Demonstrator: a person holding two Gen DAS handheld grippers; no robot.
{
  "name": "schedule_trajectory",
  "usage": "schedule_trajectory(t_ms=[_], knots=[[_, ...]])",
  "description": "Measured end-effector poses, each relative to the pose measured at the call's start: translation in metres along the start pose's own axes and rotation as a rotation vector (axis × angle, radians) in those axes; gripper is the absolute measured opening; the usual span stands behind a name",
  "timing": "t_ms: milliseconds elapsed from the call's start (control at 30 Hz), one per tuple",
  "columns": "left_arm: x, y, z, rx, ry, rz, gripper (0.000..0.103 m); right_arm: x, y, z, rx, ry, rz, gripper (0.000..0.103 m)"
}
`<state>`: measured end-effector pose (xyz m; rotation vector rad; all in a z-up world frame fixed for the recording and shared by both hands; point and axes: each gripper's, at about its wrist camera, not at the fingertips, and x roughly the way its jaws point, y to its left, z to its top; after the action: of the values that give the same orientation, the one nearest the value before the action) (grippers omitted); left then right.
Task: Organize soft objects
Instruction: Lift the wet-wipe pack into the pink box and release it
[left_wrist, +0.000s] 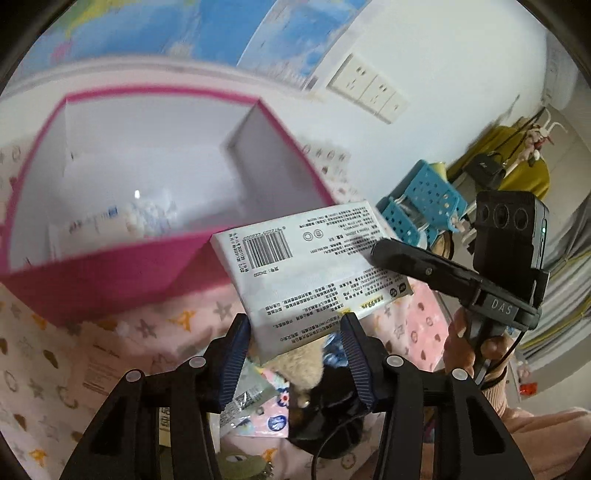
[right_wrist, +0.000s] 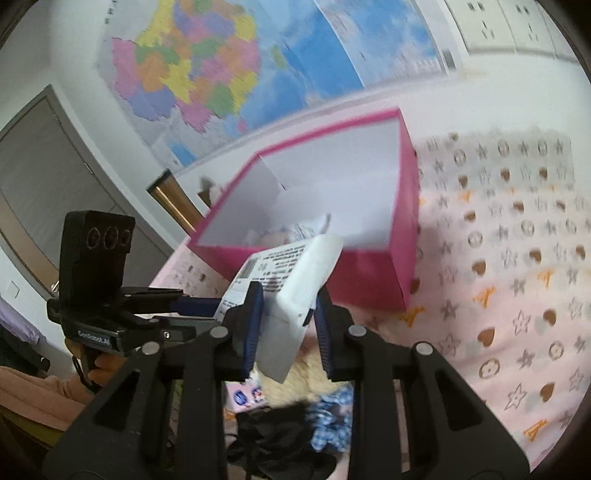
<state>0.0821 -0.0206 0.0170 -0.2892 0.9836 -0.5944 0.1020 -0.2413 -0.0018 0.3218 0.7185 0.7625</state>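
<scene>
Both tongs pinch one white tissue pack, held in the air in front of the pink box.

The left tongs (left_wrist: 295, 354) grip the pack's (left_wrist: 310, 273) near short edge between their blue pads; the right tongs (right_wrist: 286, 328) clamp its far right end, one dark finger (left_wrist: 406, 258) lying across the printed face. The pack hangs tilted, its far edge level with the pink box's (left_wrist: 122, 273) near wall, whose rim lies just ahead of and left of the left tongs. The box stands open, with a few small items on its floor and much bare room. Below both tongs lie a cream plush (right_wrist: 295, 384), a black cloth (right_wrist: 280, 432) and a blue checked fabric (right_wrist: 332, 410), on the pink patterned sheet (right_wrist: 498, 295), which stretches bare to the right of the right tongs.
</scene>
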Motion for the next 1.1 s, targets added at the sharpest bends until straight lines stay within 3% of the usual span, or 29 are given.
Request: schedule_trajectory(t_ms=[300, 467, 567, 667, 733, 833, 967, 1100], knots=[[-0.028, -0.010, 0.025, 0.062, -0.104, 0.071, 0.051, -0.006, 0.013, 0.039, -0.058, -0.063, 0.032, 0.029], [-0.021, -0.002, 0.047, 0.057, -0.115, 0.113, 0.046, 0.008, 0.001, 0.058, -0.052, -0.056, 0.028, 0.029], [-0.015, 0.001, 0.056, 0.058, -0.105, 0.097, 0.045, 0.021, -0.007, 0.066, -0.041, -0.035, 0.031, 0.022], [-0.003, -0.001, 0.066, 0.106, -0.095, 0.122, 0.045, 0.036, -0.016, 0.071, -0.019, -0.013, 0.053, 0.022], [0.007, 0.005, 0.071, 0.092, -0.081, 0.150, 0.045, 0.047, -0.021, 0.072, -0.036, -0.001, -0.029, 0.022], [0.012, 0.015, 0.073, 0.072, -0.088, 0.192, 0.045, 0.060, -0.043, 0.071, 0.025, 0.026, -0.033, 0.022], [0.012, 0.027, 0.069, 0.044, -0.098, 0.212, 0.046, 0.062, -0.056, 0.067, 0.016, 0.012, -0.166, 0.027], [0.015, 0.031, 0.067, 0.040, -0.097, 0.239, 0.046, 0.055, -0.050, 0.065, -0.023, -0.017, -0.216, 0.031]])
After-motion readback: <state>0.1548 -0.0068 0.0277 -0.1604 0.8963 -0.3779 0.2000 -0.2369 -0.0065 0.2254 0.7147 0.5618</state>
